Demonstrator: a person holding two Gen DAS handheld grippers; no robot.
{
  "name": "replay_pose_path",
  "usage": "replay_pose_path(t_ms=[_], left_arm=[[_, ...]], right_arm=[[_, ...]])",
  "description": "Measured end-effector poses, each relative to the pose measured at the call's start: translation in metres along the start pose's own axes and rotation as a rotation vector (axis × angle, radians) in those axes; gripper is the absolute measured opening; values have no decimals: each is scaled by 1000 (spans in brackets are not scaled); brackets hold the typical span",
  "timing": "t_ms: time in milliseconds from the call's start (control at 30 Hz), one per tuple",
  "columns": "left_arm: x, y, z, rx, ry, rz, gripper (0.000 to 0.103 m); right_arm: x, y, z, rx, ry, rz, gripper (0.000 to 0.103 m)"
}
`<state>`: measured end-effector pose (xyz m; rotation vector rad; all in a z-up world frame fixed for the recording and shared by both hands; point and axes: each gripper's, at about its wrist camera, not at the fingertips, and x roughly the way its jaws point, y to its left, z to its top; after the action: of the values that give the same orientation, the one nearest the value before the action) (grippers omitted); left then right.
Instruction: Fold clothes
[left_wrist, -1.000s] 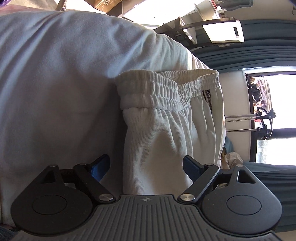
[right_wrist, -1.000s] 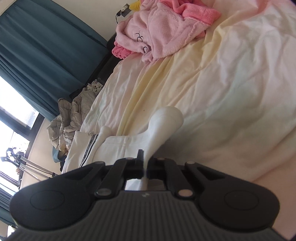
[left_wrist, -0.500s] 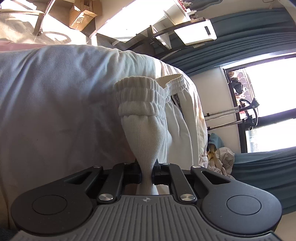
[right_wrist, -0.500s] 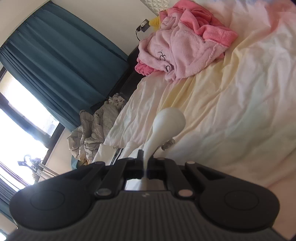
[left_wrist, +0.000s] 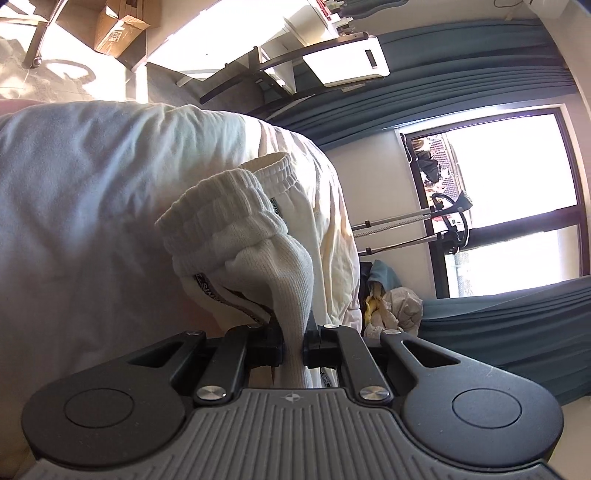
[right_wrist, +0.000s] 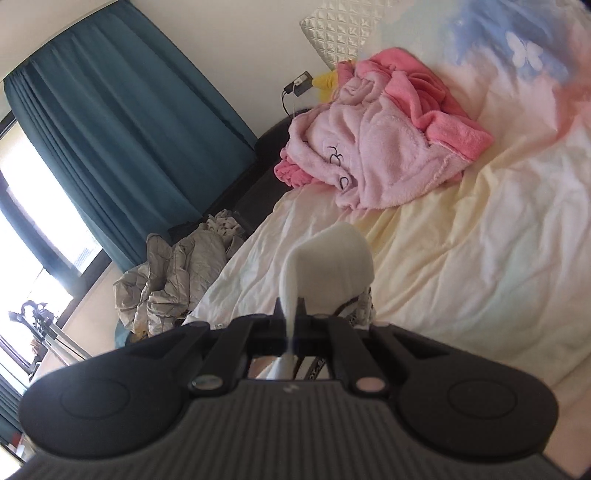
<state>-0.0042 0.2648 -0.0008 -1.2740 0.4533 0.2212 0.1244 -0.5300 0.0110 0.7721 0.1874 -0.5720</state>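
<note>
Bed (right_wrist: 461, 258) sits lower in both views than a second ago, and one pair of white pants (left_wrist: 258, 236) now hangs bunched above the sheet instead of lying flat. Two hand-held grippers hold it: the left hand-held gripper (left_wrist: 293, 345), wide apart then, is clamped on the waistband fabric; the right hand-held gripper (right_wrist: 291, 321) stays clamped on a white fold. One pink robe (right_wrist: 376, 155) lies beyond.

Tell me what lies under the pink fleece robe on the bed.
The pink fleece robe lies on the pale yellow sheet. A yellow item shows at its far edge. Anything beneath the heap itself is covered.
</note>
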Motion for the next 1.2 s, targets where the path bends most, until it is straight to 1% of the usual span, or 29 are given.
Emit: replay_pose_path(t_ms=[100, 233, 267, 367, 467, 500, 567, 667, 733, 767, 867, 900, 933, 967, 1000, 1033, 1067, 1100, 1133, 1200], left_arm=[[37, -24, 21, 22, -14, -45, 11], [111, -48, 46, 74, -36, -84, 11], [131, -52, 52, 99, -40, -78, 11], [194, -64, 70, 168, -35, -29, 11], [251, -69, 79, 214, -51, -8, 11], [268, -71, 78, 241, -56, 3, 11], [300, -75, 73, 329, -56, 42, 12], [327, -76, 61, 429, -75, 115, 13], [330, -76, 56, 465, -94, 117, 18], [328, -78, 53, 479, -105, 110, 18], [317, -79, 44, 519, -135, 96, 23], [310, -77, 41, 529, -147, 98, 28], [303, -76, 38, 538, -158, 99, 42], [294, -76, 32, 553, -178, 94, 50], [283, -77, 25, 570, -198, 78, 60], [270, -79, 16, 588, -227, 61, 70], [259, -80, 8, 601, -254, 53, 75], [248, -81, -2, 612, -278, 46, 84], [236, -82, -14, 614, -294, 41, 89], [217, -79, -34, 596, -292, 34, 91]], right_arm=[[35, 44, 7, -67, -12, 15, 3], [100, 112, 3, -187, -6, 12, 3], [116, 126, 0, -205, -8, 15, 3], [175, 167, -20, -298, -1, 2, 3], [236, 197, -53, -442, 19, -33, 3], [256, 202, -65, -486, 28, -55, 3], [292, 203, -87, -528, 55, -92, 3], [332, 205, -113, -607, 83, -109, 3], [351, 206, -128, -663, 87, -98, 4], [355, 205, -131, -673, 86, -94, 5], [360, 203, -128, -659, 100, -68, 8], [358, 201, -125, -644, 107, -57, 9], [354, 199, -121, -626, 115, -42, 13], [349, 197, -117, -609, 122, -27, 16], [342, 193, -112, -592, 128, -11, 22], [334, 189, -107, -574, 135, 3, 24], [324, 184, -101, -553, 144, 15, 25], [315, 178, -95, -529, 152, 25, 26], [305, 171, -89, -500, 159, 35, 30], [280, 154, -75, -429, 164, 54, 34]])
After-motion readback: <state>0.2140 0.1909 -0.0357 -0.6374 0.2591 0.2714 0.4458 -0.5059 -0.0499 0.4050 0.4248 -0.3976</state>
